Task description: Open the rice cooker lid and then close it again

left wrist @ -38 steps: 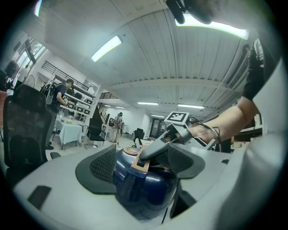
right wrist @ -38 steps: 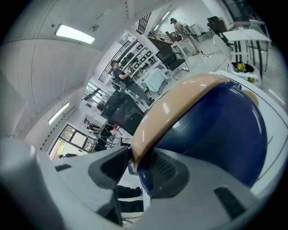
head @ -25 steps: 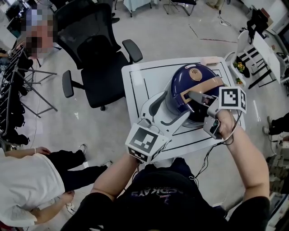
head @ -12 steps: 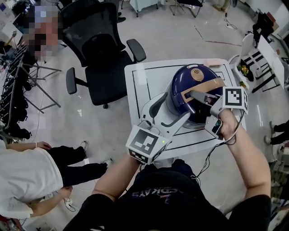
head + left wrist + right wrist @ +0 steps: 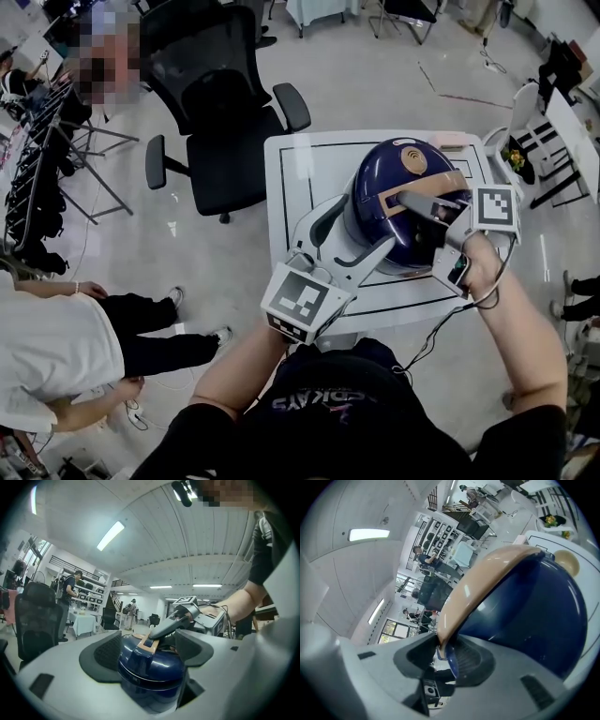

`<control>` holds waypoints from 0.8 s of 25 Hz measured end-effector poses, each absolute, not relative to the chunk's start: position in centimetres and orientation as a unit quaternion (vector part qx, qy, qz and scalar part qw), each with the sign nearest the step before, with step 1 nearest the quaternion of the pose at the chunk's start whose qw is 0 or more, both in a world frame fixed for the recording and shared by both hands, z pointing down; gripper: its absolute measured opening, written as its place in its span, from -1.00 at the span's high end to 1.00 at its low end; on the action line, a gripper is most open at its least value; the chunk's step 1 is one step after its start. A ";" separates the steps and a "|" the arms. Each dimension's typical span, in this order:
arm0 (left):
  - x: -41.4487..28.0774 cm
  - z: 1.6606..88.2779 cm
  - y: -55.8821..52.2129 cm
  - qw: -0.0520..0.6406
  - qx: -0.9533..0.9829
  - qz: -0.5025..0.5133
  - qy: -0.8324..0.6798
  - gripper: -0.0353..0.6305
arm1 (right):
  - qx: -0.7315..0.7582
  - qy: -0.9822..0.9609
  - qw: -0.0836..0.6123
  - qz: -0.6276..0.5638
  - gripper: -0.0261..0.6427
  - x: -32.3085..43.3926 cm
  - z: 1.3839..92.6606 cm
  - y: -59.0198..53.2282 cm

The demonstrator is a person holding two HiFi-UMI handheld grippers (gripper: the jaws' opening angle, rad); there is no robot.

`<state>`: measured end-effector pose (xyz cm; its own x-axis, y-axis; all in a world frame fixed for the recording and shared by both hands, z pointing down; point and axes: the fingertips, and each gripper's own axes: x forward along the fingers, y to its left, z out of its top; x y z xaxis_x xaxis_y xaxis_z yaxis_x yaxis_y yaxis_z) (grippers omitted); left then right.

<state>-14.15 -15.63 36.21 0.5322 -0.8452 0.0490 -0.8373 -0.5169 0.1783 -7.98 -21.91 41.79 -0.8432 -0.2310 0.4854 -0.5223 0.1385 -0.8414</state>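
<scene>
The navy rice cooker point(image 5: 394, 178) with a tan handle point(image 5: 433, 182) stands on the white table point(image 5: 309, 159), its lid down. My left gripper point(image 5: 352, 230) reaches in from the front left and its jaws clasp the cooker's body point(image 5: 150, 667) on both sides. My right gripper point(image 5: 417, 204) comes from the right, shut on the front end of the tan handle point(image 5: 483, 583) at the lid's rim. In the left gripper view one right finger point(image 5: 164, 629) lies on the handle point(image 5: 147, 643). In the right gripper view the handle's tip sits between the pads point(image 5: 473, 660).
A black office chair point(image 5: 225, 131) stands beyond the table's left side. A person in white point(image 5: 56, 347) crouches at the lower left. A white rack point(image 5: 525, 122) with a dish stands at the right. A small pink thing point(image 5: 453, 141) lies at the table's far edge.
The head view has drifted a little, so the table sits lower in the picture. Both grippers stay on the cooker as before, and the lid has not moved.
</scene>
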 end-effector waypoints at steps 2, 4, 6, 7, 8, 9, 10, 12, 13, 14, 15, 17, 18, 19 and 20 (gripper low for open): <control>-13.9 36.0 -15.7 0.088 0.868 -0.020 -0.488 -0.18 | 0.241 -0.745 0.117 0.611 0.56 -7.9 41.2 -21.9; -13.6 36.0 -15.8 0.087 0.865 -0.018 -0.494 -0.18 | 0.228 -0.746 0.116 0.615 0.56 -7.8 40.7 -22.0; -13.3 36.1 -16.1 0.086 0.862 -0.017 -0.499 -0.18 | 0.214 -0.746 0.113 0.621 0.56 -7.7 40.4 -22.1; -13.1 36.2 -16.3 0.085 0.861 -0.016 -0.501 -0.18 | 0.207 -0.745 0.111 0.624 0.56 -7.7 40.2 -22.2; -12.8 36.2 -16.4 0.084 0.860 -0.015 -0.503 -0.18 | 0.201 -0.745 0.111 0.627 0.56 -7.6 40.1 -22.3; -12.5 36.2 -16.5 0.083 0.858 -0.014 -0.506 -0.18 | 0.194 -0.744 0.110 0.630 0.56 -7.5 39.9 -22.4; -12.2 36.1 -16.6 0.083 0.857 -0.012 -0.509 -0.18 | 0.188 -0.743 0.109 0.634 0.56 -7.4 39.6 -22.5; -11.8 35.9 -16.8 0.081 0.852 -0.010 -0.517 -0.18 | 0.173 -0.740 0.104 0.641 0.56 -7.3 39.0 -22.9; -11.6 35.7 -16.8 0.080 0.850 -0.010 -0.521 -0.18 | 0.165 -0.740 0.101 0.644 0.56 -7.3 38.8 -23.0; -11.4 35.6 -16.7 0.080 0.847 -0.010 -0.525 -0.18 | 0.158 -0.740 0.099 0.647 0.56 -7.2 38.5 -23.1; -11.2 35.5 -16.6 0.079 0.845 -0.010 -0.529 -0.18 | 0.153 -0.739 0.098 0.649 0.56 -7.0 38.4 -23.1; -10.8 35.3 -16.3 0.077 0.840 -0.009 -0.537 -0.18 | 0.145 -0.737 0.096 0.653 0.56 -6.5 38.3 -23.0; -10.7 35.2 -16.2 0.075 0.837 -0.007 -0.542 -0.18 | 0.140 -0.736 0.096 0.655 0.56 -6.4 38.2 -23.0; -10.7 35.2 -16.1 0.073 0.833 -0.005 -0.548 -0.18 | 0.135 -0.736 0.096 0.656 0.56 -6.3 38.1 -23.1; -10.6 35.1 -16.0 0.071 0.829 -0.003 -0.554 -0.18 | 0.129 -0.736 0.095 0.658 0.56 -6.2 37.9 -23.2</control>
<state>-10.64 -15.96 35.08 0.3855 -0.9197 0.0745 -0.9189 -0.3753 0.1214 -6.22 -23.21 37.86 -0.9487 -0.0645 0.3096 -0.3148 0.1016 -0.9437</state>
